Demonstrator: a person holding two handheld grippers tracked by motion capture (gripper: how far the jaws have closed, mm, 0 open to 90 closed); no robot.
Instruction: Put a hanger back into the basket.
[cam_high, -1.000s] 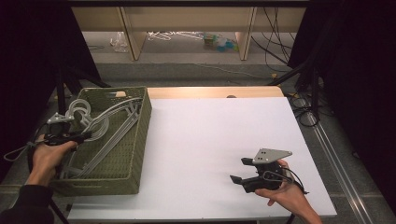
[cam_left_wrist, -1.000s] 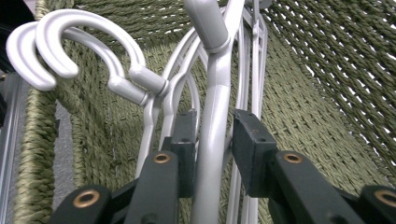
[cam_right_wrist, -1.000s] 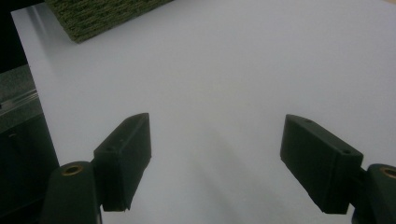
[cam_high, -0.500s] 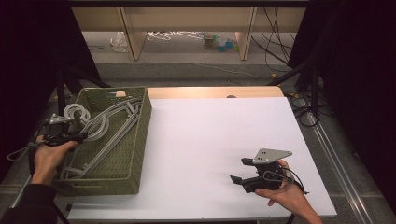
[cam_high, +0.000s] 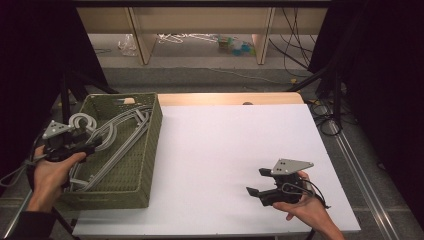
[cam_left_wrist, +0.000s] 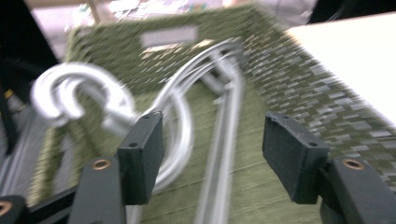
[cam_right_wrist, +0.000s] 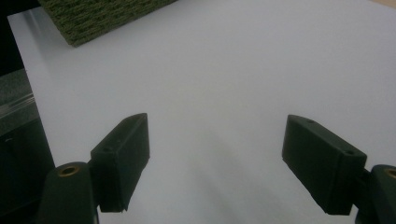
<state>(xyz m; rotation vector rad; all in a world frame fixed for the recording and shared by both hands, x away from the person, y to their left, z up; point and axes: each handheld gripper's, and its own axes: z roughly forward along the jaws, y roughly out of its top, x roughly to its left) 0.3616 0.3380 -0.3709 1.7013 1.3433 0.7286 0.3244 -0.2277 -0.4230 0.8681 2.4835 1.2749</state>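
here a white table (cam_high: 220, 150) bears a green basket (cam_high: 150, 150).

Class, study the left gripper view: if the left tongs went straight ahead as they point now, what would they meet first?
Probably the grey hangers lying in the green basket: they run between the open left tongs, whose jaws have just been opening. Blur leaves depth uncertain.

Basket (cam_high: 145, 150): olive green, woven pattern. Coat hangers (cam_high: 117, 135): silver-grey. Table top (cam_high: 235, 150): plain white with a pale wooden edge; gripper jaws: black.
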